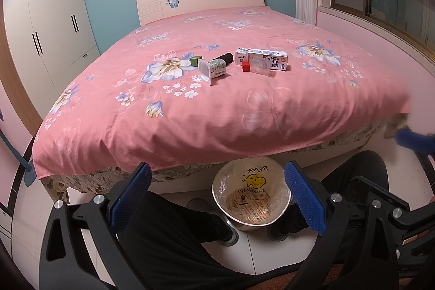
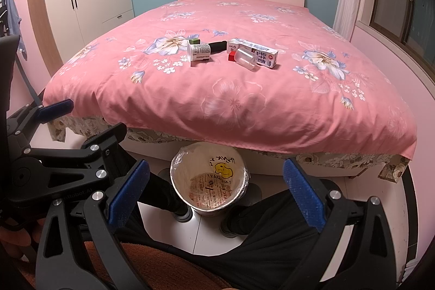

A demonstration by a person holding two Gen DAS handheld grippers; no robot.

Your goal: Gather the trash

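A: Status? Both tools idle?

B: Yes. Left hand-held gripper [image 1: 217, 197] has its pads spread wide with nothing between them; right hand-held gripper [image 2: 216, 195] is the same. Both hang low in front of the person's knees, aimed at the bed [image 1: 190, 127].

A: Where's the trash?

B: All on the pink bedspread, mid-bed, in one loose cluster: yogurt cup [image 1: 213, 69] on its side, black cylinder [image 1: 224, 58] just behind it, small green block [image 1: 196, 60] to its left. To the right: milk carton [image 1: 262, 59] lying flat, clear plastic cup [image 1: 261, 66] tipped over against it, red block [image 1: 246, 66] beside that.

A: Bin?

B: Lined trash bin [image 2: 209, 182] on the floor at the bed's foot, between the person's feet. Probably parked there so each pick drops straight down on the way back. Looks empty, so I'd judge nothing collected yet.
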